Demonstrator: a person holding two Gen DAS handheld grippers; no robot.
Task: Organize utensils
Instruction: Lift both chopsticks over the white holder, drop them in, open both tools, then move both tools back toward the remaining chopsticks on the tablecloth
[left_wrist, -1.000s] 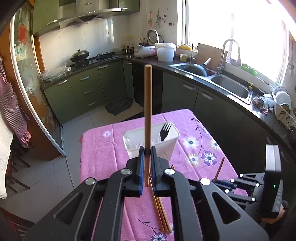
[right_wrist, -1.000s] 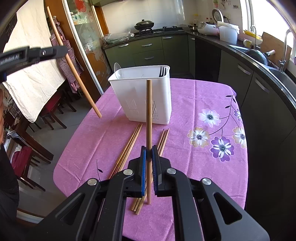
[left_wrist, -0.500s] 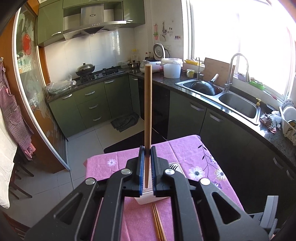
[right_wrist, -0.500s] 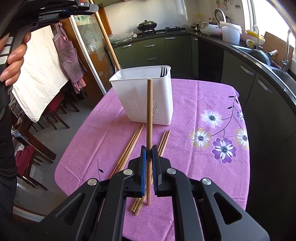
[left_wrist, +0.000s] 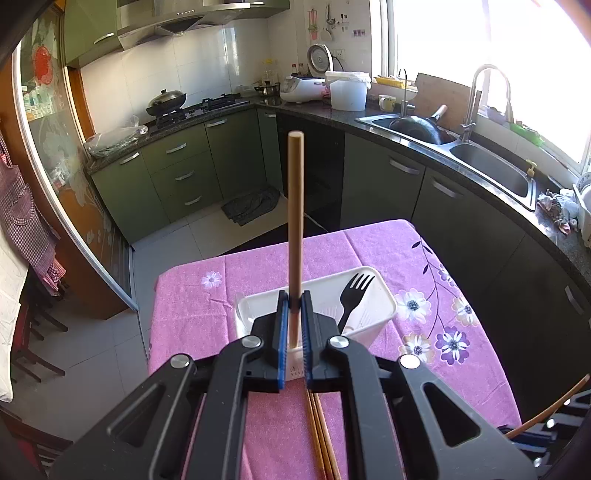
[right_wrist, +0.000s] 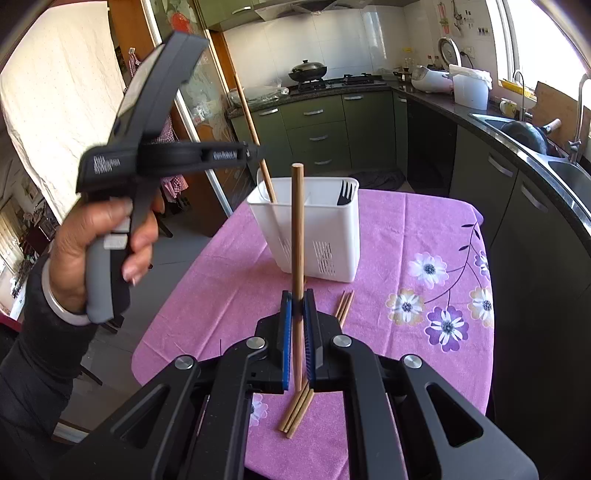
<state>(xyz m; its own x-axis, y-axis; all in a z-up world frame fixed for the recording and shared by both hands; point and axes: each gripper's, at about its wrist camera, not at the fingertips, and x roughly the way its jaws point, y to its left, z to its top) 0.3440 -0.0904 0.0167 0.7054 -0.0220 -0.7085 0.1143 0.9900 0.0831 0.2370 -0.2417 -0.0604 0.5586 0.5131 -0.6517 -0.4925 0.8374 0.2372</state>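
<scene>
Left gripper (left_wrist: 293, 325): its blue-padded jaws are closed tight on a wooden chopstick (left_wrist: 295, 229), which stands upright between them and rises well above the fingertips. In the right wrist view this gripper (right_wrist: 255, 151) is held up at the left by the person's left hand (right_wrist: 99, 251), above the table.

Left chopstick (right_wrist: 255, 136): it slants down to the right from the gripper, and its lower end is inside the left end of the white utensil holder (right_wrist: 325, 236). Whether it touches the bottom cannot be told.

Right gripper (right_wrist: 297, 332): its jaws are clamped on a second chopstick (right_wrist: 297, 240), which stands upright in the grip, near the viewer and apart from the holder, with its lower end showing below the pads.

Utensil holder (left_wrist: 373, 314): a white slotted box standing on the pink flowered tablecloth (left_wrist: 207, 306), just beyond the left gripper's fingertips in the left wrist view. A divider splits it into compartments.

Black fork (left_wrist: 352, 299): it stands tines up in the right compartment of the holder, also seen at the far right end in the right wrist view (right_wrist: 345, 192).

Loose chopsticks (right_wrist: 297, 410): several lie flat on the cloth near the right gripper, and another small group (right_wrist: 345, 302) lies just near of the holder, to the right of the held chopstick.
</scene>
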